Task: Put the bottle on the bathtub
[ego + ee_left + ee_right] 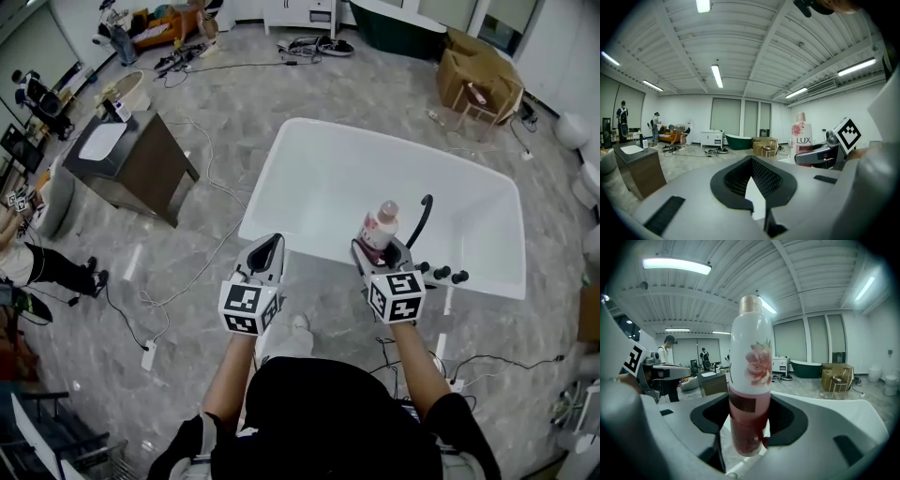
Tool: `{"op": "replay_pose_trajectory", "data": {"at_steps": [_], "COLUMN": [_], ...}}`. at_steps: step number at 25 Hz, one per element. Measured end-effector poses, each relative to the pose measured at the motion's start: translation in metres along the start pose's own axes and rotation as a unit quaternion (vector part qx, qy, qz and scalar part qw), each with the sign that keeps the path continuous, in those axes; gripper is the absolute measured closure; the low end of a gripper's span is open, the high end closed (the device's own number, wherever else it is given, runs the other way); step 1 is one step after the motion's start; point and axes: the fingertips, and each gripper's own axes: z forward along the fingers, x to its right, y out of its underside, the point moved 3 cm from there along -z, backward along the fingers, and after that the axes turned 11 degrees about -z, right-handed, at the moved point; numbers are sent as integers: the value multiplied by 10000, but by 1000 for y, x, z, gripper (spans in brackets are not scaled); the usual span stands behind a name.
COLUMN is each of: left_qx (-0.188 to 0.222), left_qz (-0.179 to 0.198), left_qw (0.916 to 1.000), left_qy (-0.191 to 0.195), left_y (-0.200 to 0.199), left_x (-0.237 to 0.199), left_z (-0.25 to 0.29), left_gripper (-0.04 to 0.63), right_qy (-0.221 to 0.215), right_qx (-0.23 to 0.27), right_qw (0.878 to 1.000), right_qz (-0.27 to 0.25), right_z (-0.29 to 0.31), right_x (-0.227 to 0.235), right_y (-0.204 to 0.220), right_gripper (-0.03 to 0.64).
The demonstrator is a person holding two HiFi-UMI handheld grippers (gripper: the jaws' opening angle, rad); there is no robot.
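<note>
A white and pink LUX bottle (381, 225) (750, 380) stands upright between the jaws of my right gripper (380, 253) (749, 404), which is shut on its pink lower part. It hangs over the near rim of the white bathtub (328, 178) (834, 411), beside the black faucet (422, 216). My left gripper (265, 251) (751, 159) is to the left at the same rim, its jaws together and holding nothing. In the left gripper view the bottle (802, 136) shows at the right in the other gripper.
Black tap knobs (441, 274) sit on the tub's near right rim. A brown vanity cabinet (131, 159) stands to the left, cardboard boxes (478, 80) and a dark green tub (394, 23) lie beyond. Cables (141, 309) trail over the floor. A person (28, 262) stands at far left.
</note>
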Motion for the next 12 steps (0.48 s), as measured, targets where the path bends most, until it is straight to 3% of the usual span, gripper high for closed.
{"op": "replay_pose_trajectory", "data": {"at_steps": [12], "left_qx": [-270], "left_qz": [-83], "left_qw": [9984], "left_qy": [489], "left_y": [-27], "left_x": [-79], "left_z": [90], "left_gripper": [583], "right_qy": [460], "right_qx": [-241], "right_qw": [9985], "right_qz": [178], "right_z": [94], "right_x": [17], "right_y": [-21], "right_gripper": [364]}}
